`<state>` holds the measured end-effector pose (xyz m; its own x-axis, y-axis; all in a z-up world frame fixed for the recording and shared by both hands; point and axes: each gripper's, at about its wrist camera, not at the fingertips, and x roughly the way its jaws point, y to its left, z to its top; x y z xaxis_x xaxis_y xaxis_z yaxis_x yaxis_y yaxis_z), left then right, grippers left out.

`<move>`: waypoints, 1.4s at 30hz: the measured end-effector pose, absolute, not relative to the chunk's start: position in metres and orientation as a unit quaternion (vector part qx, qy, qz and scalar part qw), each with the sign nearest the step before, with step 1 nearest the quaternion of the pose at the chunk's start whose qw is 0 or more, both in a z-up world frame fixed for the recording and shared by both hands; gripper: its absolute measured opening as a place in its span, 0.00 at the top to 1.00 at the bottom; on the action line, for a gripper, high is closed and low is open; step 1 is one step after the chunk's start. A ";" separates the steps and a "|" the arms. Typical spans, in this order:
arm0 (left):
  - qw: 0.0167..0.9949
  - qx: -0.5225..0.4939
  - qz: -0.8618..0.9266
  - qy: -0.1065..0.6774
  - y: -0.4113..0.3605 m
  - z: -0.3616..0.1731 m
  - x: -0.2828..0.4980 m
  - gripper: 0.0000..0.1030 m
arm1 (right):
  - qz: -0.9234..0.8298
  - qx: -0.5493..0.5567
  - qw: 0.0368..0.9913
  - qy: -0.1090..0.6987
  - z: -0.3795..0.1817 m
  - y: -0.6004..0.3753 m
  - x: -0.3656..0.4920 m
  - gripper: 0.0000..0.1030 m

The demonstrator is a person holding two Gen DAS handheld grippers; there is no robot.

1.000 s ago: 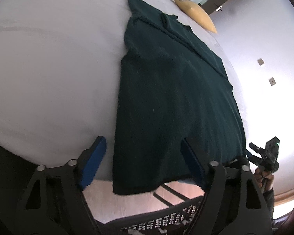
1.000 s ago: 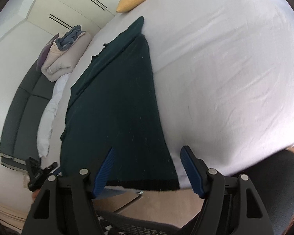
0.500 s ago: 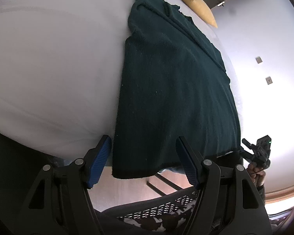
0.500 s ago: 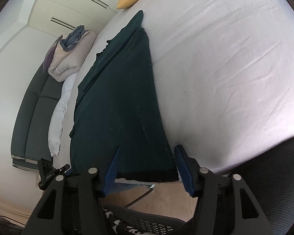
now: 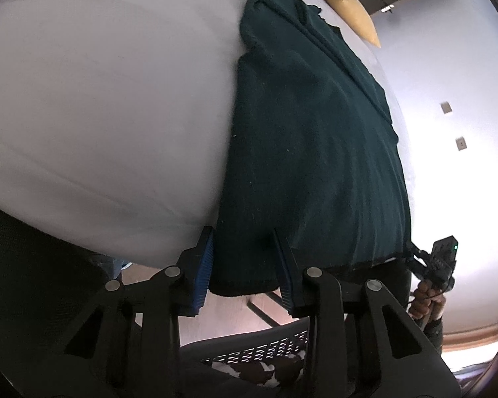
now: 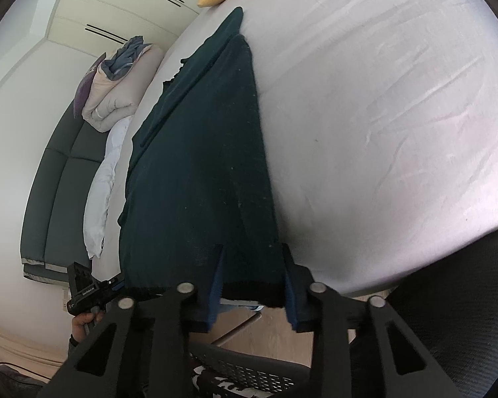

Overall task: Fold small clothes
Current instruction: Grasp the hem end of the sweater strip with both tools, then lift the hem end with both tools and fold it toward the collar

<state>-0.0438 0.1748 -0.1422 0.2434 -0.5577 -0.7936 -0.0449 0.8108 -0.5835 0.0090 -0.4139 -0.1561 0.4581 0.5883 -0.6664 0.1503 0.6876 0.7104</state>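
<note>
A dark green knit sweater [image 5: 315, 139] lies flat and lengthwise on the white bed [image 5: 109, 99], its black-edged hem hanging over the near edge. My left gripper [image 5: 241, 231] straddles the hem's left corner. Its jaws are closing, the blue pads [image 5: 204, 265] flank the cloth and do not pinch it. In the right wrist view my right gripper [image 6: 253, 248] straddles the right hem corner of the sweater [image 6: 202, 165] in the same way, also closing. Each view shows the other gripper in a hand at the far hem corner.
A yellow pillow [image 5: 348, 10] lies at the bed's far end. A folded duvet pile [image 6: 116, 93] sits on a dark sofa [image 6: 56, 172] beside the bed. A black mesh chair [image 5: 249, 348] stands below the grippers over the wooden floor.
Both grippers have come up to the hem, and both pairs of jaws have narrowed around its corners. The sweater itself has stayed flat.
</note>
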 end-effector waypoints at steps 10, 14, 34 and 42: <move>0.756 -0.250 -0.192 0.573 0.167 -0.137 -0.046 0.53 | 0.144 0.367 0.768 0.504 -0.158 -0.413 0.008 0.82; 0.759 -0.251 -0.173 0.575 0.175 -0.140 -0.048 0.90 | 0.143 0.359 0.769 0.509 -0.160 -0.413 0.010 0.90; 0.799 -0.264 -0.185 0.508 0.184 -0.103 -0.067 0.97 | 0.126 0.326 0.803 0.483 -0.130 -0.408 0.007 0.93; 0.803 -0.289 -0.213 0.476 0.182 -0.076 -0.060 0.97 | 0.137 0.347 0.805 0.462 -0.117 -0.412 0.009 0.94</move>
